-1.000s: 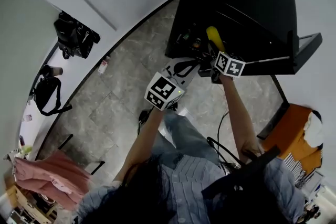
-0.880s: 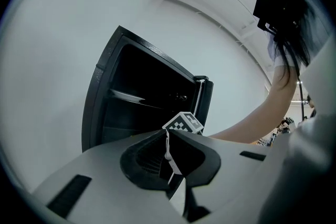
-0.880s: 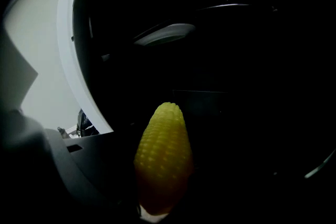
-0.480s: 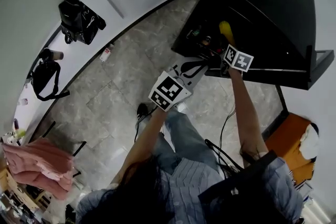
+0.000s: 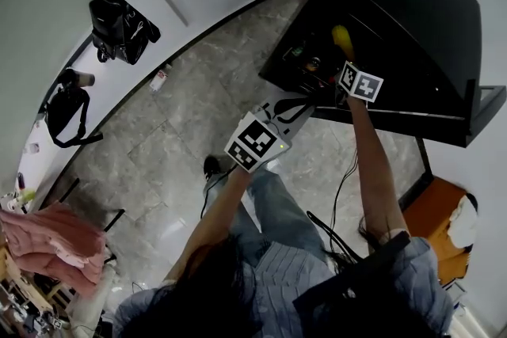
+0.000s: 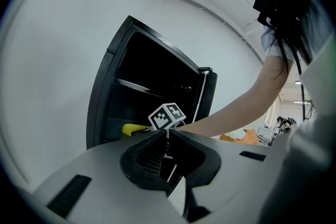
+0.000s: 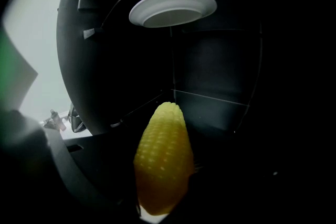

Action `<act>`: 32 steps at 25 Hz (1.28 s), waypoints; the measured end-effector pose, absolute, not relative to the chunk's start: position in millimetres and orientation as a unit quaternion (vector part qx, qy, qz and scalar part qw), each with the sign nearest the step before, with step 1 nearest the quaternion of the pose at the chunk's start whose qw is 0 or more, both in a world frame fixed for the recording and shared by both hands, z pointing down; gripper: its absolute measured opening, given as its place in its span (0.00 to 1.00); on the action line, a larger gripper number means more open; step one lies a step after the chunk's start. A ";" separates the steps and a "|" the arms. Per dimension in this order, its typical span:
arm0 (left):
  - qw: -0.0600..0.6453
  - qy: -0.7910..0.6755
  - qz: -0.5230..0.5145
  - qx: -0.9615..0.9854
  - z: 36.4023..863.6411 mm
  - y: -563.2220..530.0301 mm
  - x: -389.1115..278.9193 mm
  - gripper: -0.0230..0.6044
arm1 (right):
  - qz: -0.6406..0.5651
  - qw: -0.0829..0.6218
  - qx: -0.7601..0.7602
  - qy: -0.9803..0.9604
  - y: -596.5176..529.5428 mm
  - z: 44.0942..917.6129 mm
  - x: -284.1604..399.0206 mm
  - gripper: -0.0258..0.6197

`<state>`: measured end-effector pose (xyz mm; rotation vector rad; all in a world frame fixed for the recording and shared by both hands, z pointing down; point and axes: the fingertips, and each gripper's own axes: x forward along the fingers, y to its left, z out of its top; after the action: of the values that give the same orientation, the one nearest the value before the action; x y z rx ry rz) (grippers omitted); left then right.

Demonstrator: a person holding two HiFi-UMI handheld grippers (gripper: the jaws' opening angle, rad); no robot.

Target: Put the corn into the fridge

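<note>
The yellow corn (image 7: 163, 162) stands tip-forward between the jaws of my right gripper (image 7: 160, 196), which is shut on its lower end. It points into the dark inside of the black fridge (image 5: 396, 4), just in front of a bare lower shelf. From the head view the corn (image 5: 342, 39) sits at the fridge's open front, with the right gripper (image 5: 348, 63) just behind it. My left gripper (image 5: 295, 104) hangs lower and left of the fridge, above the floor, shut and holding nothing. In the left gripper view the corn (image 6: 134, 128) shows at the fridge opening.
A white plate (image 7: 173, 7) rests on an upper shelf inside the fridge. The fridge door (image 5: 483, 103) stands open to the right. Small items (image 5: 305, 59) sit at the fridge's lower front. Black bags (image 5: 119, 26) lie by the wall; a pink cloth (image 5: 47, 241) is at far left.
My right gripper has carried the corn up and further toward the fridge opening. The left gripper has stayed about where it was.
</note>
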<state>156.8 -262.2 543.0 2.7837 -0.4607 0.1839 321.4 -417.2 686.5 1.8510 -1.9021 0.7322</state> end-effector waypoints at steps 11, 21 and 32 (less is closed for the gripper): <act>0.156 -0.161 0.076 0.972 550.3 -265.3 160.1 0.05 | 0.243 0.211 0.662 -0.677 -451.7 685.6 331.1 0.42; 0.161 -0.161 0.075 0.971 553.5 -269.5 167.1 0.05 | 0.246 0.197 0.667 -0.675 -461.5 686.2 331.9 0.42; 0.169 -0.169 0.070 0.969 556.0 -271.2 168.6 0.05 | 0.220 0.268 0.633 -0.692 -460.0 700.3 321.3 0.42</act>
<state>168.6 -271.2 556.0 2.7527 -0.4794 0.1976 321.3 -460.0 700.3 1.7077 -1.8680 0.5939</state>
